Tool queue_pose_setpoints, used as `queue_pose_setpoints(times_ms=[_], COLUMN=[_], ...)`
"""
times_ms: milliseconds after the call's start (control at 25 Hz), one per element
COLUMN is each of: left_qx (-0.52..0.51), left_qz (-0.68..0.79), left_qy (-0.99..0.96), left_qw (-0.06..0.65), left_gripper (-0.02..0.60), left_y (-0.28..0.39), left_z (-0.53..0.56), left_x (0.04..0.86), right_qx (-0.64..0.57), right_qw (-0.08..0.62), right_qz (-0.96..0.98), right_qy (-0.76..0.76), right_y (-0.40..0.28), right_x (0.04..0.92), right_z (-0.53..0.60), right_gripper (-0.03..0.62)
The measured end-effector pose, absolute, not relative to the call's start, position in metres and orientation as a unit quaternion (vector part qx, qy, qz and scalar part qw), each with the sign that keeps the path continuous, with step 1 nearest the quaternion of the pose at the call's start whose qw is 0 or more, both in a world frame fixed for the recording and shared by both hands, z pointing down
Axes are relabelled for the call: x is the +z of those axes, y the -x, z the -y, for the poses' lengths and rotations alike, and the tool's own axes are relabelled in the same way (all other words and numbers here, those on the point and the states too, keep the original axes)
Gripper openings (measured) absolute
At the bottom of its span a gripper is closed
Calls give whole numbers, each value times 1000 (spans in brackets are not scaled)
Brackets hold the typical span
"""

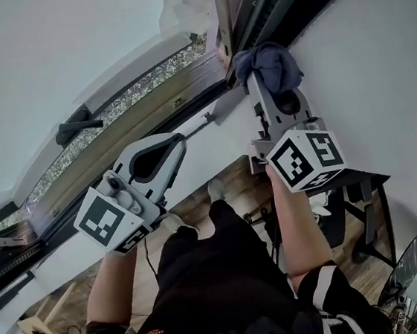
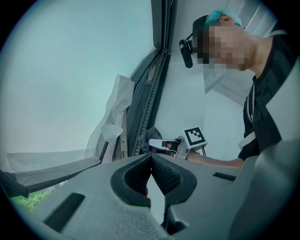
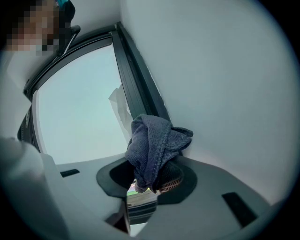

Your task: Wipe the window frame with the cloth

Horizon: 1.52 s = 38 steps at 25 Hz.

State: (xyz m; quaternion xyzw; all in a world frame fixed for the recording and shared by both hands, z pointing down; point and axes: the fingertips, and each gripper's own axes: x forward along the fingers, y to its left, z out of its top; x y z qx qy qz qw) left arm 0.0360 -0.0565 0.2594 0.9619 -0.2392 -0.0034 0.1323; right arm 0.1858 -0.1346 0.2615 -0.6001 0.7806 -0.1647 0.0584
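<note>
fingers (image 3: 171, 179) of the right gripper (image 3: 150, 178) are pinching the dark blue cloth (image 3: 155, 140), and it's a good bite: the fabric is bunched between the ribbed pads and spills up and over the jaws in a loose wad. that wad sits right at the dark window frame (image 3: 137, 82), at the spot where the frame meets the white wall (image 3: 220, 84). it looks to be touching, though i can't quite confirm the contact. from the head view, the right gripper (image 1: 257, 82) reaches up with the cloth (image 1: 270, 64) at its tip, right at the frame's edge (image 1: 254, 11), marker cube facing the camera.

over to the left gripper (image 2: 151, 163): jaws pressed together, pads meeting along one line, nothing between them. in the head view the left gripper (image 1: 180, 139) hangs lower and to the left, well apart from the cloth, pointing toward the white strip of wall under the window. a black window handle (image 1: 77, 129) sits further left on the opened sash, and crumpled white plastic film (image 2: 117, 110) clings along the frame. below, the person's dark trousers and a wooden floor (image 1: 228, 179).
</note>
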Motion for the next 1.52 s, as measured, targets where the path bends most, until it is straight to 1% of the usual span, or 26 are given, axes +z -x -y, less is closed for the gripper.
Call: queue_pose_setpoints(times_ms=[840, 1520], left_qx=[10, 19], left_qz=[229, 232], left_qy=[-956, -951], left_qw=[180, 202], left_gripper=[20, 20], left_y=[-54, -56], left_z=[56, 55], left_x=[318, 352], right_qx=[-199, -235], right_qw=[26, 6], right_qz=[-772, -758], right_qy=[603, 609], right_y=[-194, -194], right_x=[348, 405], right_z=[139, 138], right_gripper=[107, 106])
